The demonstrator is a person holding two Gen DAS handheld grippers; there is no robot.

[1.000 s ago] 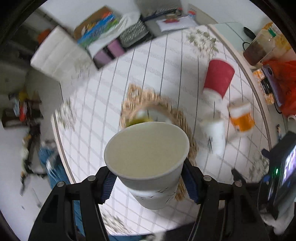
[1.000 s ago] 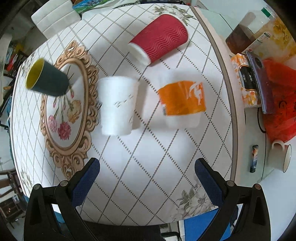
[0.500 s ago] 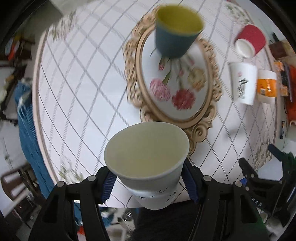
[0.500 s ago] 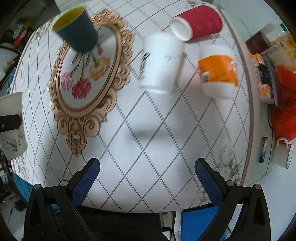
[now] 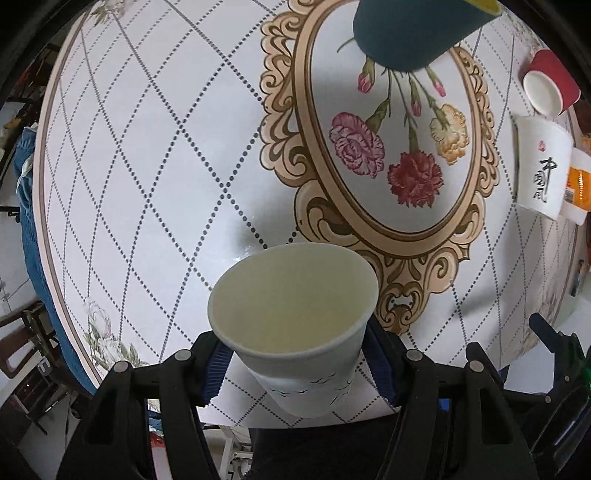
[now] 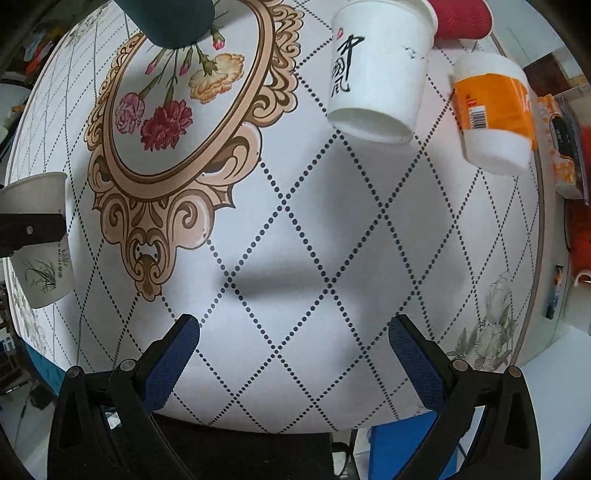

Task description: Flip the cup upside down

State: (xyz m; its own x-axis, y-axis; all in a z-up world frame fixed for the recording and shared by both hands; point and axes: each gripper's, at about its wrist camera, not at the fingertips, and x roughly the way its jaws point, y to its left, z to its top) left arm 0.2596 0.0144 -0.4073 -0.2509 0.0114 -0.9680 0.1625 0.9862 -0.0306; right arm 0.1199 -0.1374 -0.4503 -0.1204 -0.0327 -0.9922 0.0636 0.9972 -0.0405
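My left gripper is shut on a white paper cup with a plant sketch on its side. The cup's open mouth faces the camera and it hangs above the table's near edge. The same cup and the left gripper's finger show at the left edge of the right wrist view. My right gripper is open and empty above the tablecloth.
A dark teal cup with a yellow inside stands on the flower medallion. A white cup with black characters, an orange-and-white cup and a red ribbed cup lie on their sides at the right. Clutter lies beyond the table's right edge.
Both grippers have moved down and closer to the table. The left wrist view has swung from the room to the tabletop, with the cup still held.
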